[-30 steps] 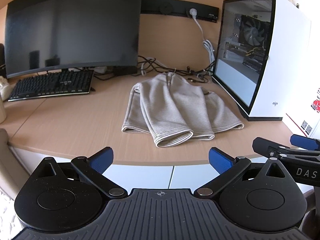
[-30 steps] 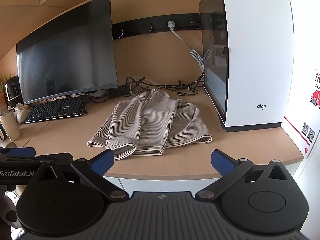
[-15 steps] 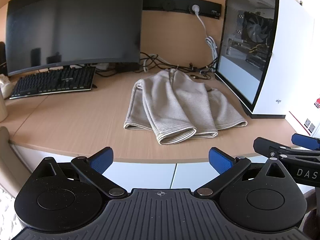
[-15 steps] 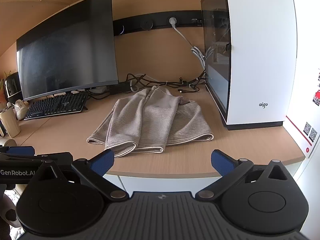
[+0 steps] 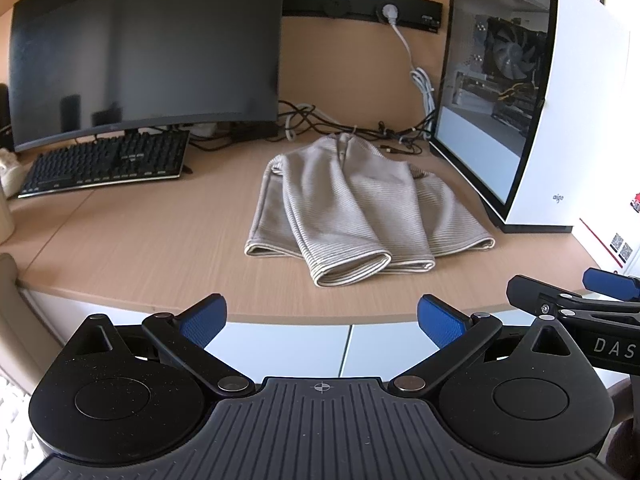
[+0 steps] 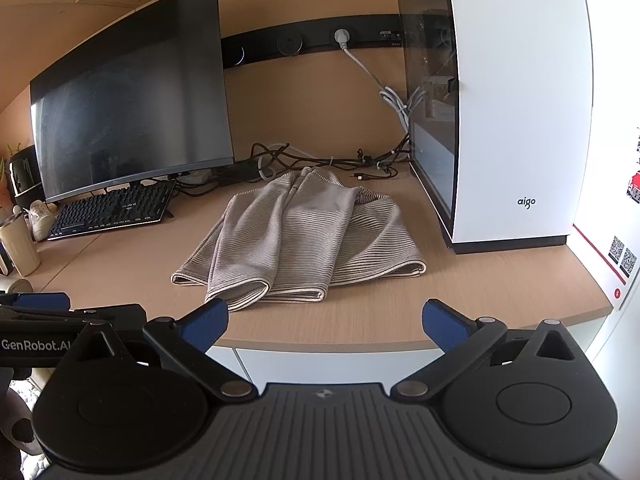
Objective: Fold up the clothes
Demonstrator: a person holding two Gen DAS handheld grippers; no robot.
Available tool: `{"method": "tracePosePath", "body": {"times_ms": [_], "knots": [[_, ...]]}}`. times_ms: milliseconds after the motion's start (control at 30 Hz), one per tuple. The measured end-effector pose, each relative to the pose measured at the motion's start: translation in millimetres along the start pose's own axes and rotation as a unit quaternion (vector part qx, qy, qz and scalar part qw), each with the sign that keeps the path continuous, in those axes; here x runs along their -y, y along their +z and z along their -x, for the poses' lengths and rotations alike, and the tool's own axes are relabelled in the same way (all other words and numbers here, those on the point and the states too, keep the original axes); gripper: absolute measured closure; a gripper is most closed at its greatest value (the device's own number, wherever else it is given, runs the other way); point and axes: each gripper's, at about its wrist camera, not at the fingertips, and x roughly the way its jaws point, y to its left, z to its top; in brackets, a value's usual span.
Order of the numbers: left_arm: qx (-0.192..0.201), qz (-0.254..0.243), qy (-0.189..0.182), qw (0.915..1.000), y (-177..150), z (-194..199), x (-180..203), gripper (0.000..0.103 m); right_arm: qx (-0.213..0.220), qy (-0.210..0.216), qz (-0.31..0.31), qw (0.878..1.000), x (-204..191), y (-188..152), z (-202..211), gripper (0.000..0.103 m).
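Both grippers have edged closer to the desk [image 5: 120, 240]; the garment [image 5: 352, 216] lies unmoved, half-folded between monitor [image 5: 144, 52] and PC case [image 6: 516, 100]. Your left gripper [image 5: 320, 316] and right gripper [image 6: 326, 320] are spread wide, empty. Expect soft, light, floppy knit; pinch the hem corners nearest you.

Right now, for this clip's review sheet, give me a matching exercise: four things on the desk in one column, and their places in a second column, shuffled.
Things:
1. garment
2. keyboard
3. computer case
4. monitor

Places:
A. upright at the right end of the desk
B. upright at the back left, behind the keyboard
C. lying mid-desk, between monitor and case
D. flat at the left, in front of the screen

Pairs: 1-C, 2-D, 3-A, 4-B
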Motion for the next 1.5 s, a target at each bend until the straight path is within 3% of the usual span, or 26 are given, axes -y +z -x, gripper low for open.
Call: {"method": "tracePosePath", "body": {"times_ms": [1500], "knots": [[-0.017, -0.002, -0.001, 0.9999, 5, -24, -7, 0.0, -0.022, -0.01, 0.007, 1.0, -4, 3, -24, 0.0]]}}
